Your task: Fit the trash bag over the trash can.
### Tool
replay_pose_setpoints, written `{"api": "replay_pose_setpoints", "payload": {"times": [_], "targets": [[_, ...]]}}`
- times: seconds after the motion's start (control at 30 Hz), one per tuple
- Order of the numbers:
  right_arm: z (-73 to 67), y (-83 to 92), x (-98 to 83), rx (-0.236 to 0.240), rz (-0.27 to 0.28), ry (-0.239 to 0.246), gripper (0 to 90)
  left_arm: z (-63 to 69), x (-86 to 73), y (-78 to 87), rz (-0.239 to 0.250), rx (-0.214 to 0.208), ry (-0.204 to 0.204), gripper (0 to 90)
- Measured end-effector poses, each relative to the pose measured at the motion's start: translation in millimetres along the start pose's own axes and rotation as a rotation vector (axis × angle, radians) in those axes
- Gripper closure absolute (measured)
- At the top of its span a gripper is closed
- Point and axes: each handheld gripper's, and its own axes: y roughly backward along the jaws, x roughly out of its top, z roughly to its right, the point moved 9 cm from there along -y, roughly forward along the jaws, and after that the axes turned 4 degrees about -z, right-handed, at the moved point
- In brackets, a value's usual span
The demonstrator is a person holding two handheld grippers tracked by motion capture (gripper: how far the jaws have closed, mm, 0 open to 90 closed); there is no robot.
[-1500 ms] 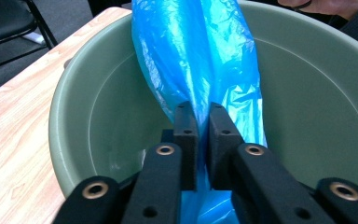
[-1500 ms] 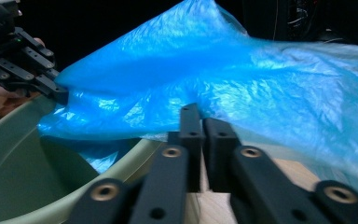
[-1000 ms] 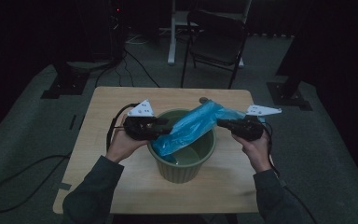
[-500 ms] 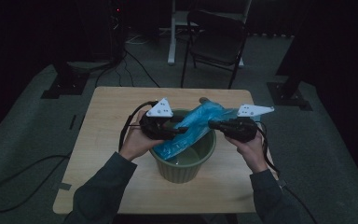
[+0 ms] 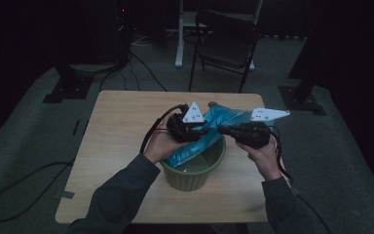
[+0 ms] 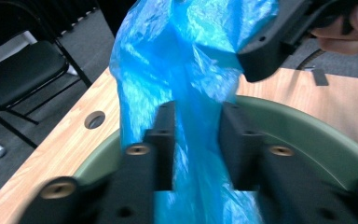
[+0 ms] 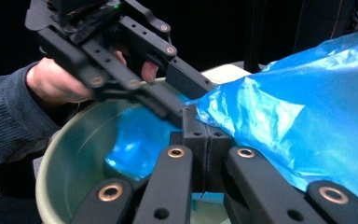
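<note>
Lining the green bucket [image 5: 195, 171] with the blue plastic bag [image 5: 209, 127] appears to be the work in hand, and the step now is taking a second hold on the film. The bucket stands on the worktop [image 5: 121, 122], near its middle. The bag hangs across the bucket's rim, part of it down inside, part raised above.

Right tongs [image 7: 206, 140]: clenched, pads pressed together on a fold of the bag, as the right gripper view shows. That hold looks sound.

Left tongs [image 6: 196, 140]: jaws have just been closing, with a hanging strip of the bag between them. In the left gripper view a gap remains beside each pad, so the film is framed but not yet pinched. Recorded as released for now.

Judgement on doing the step well:
- The left tongs should finish closing on a single edge of the bag's mouth, not on a bunched twist, or the mouth will not open.
- The grip should sit near the film's edge and well apart from the right hold, so the two can spread the opening.
- The right tongs should hold firm while the left closes; thin film slips easily.
- Both should keep above the rim to avoid dragging or tipping the bucket.

Whether the bag's mouth faces upward cannot be told.
</note>
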Motion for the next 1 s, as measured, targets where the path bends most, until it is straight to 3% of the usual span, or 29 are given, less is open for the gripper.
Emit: {"api": "replay_pose_setpoints", "payload": {"times": [0.07,0.13,0.27,0.43,0.83,1.0], "targets": [[-1.0,0.3,-1.1,0.004,-0.007,0.006,90.0,1.8,1.2,-1.0,0.001,-0.008,-0.006,85.7],[-1.1,1.1,-2.0,0.005,-0.010,0.009,89.5,2.5,0.3,0.0,0.000,-0.010,-0.007,89.7],[-0.7,2.7,-2.7,0.008,-0.006,0.008,88.9,3.2,-2.2,4.7,0.007,-0.010,-0.014,90.0],[-0.7,6.3,-3.8,0.013,-0.005,0.008,80.9,3.3,-10.7,13.3,0.017,-0.005,-0.005,90.0],[5.8,3.3,-14.9,-0.008,-0.030,-0.015,71.9,-6.1,-46.4,37.9,0.036,0.012,0.072,90.0],[7.9,2.2,-15.0,-0.022,-0.031,-0.018,69.2,-2.1,-52.5,43.0,0.035,0.011,0.063,90.0]]}}
